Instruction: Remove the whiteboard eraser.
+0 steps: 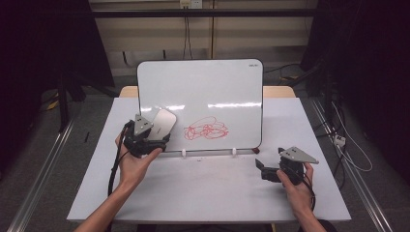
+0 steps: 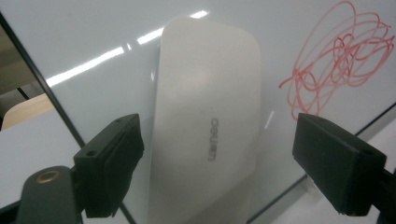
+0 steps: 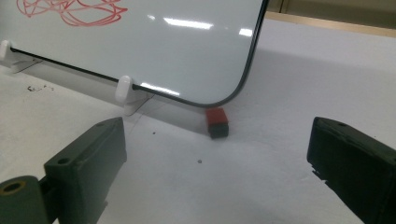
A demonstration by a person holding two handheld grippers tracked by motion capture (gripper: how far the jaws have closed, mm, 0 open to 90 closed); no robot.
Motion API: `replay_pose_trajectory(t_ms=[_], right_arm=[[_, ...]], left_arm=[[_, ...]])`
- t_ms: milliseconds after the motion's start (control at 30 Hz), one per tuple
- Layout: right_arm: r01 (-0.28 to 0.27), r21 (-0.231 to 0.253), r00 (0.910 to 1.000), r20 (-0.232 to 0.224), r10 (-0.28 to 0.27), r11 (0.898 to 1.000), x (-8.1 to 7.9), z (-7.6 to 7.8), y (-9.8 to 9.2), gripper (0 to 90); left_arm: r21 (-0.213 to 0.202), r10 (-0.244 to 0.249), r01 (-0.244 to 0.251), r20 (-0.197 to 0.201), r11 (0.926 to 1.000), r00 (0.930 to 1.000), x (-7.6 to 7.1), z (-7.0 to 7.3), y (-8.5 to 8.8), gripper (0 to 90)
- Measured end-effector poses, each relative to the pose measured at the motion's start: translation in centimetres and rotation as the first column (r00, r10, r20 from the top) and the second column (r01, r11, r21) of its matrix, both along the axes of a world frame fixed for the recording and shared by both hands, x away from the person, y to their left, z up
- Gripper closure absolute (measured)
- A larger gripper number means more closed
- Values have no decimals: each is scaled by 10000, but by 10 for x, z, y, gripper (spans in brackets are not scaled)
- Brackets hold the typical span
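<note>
The left gripper (image 2: 217, 168) stands with its jaws apart on either side of the white eraser (image 2: 208, 126), not pressing it. The eraser lies flat against the whiteboard (image 1: 217, 87), left of the red scribble (image 1: 206, 129). The right gripper (image 3: 217, 172) rests wide open and empty on the table (image 1: 203, 188).

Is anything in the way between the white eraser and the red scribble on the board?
No, nothing visible is. The white eraser sits on the whiteboard between the left claw's open jaws, and only bare board lies between it and the red scribble to its right.
</note>
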State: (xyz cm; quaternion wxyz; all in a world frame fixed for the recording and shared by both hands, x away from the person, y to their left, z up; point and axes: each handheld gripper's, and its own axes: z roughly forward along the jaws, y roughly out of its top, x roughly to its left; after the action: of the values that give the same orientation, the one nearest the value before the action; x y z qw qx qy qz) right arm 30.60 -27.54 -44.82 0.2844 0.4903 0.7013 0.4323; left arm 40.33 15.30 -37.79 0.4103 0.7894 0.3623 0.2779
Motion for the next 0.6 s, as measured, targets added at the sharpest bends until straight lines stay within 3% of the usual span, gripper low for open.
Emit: replay_pose_trajectory(t_ms=[133,233,433,600], right_arm=[[-45,28,10000,31,45,10000,-1,0,-1,47],[-73,37,10000,8,73,10000,-1,0,-1,47],[-102,75,9999,-42,102,9999,-1,-2,-2,47],[-122,97,9999,-71,123,9999,0,-2,-1,47]], left_arm=[[220,57,-58,41,9997,10000,2,1,-6,181],[778,89,-100,143,9969,9999,4,-1,-9,195],[970,244,-237,-63,9950,9997,9,-5,-10,231],[1235,513,-522,103,9910,9986,9,-7,-14,257]])
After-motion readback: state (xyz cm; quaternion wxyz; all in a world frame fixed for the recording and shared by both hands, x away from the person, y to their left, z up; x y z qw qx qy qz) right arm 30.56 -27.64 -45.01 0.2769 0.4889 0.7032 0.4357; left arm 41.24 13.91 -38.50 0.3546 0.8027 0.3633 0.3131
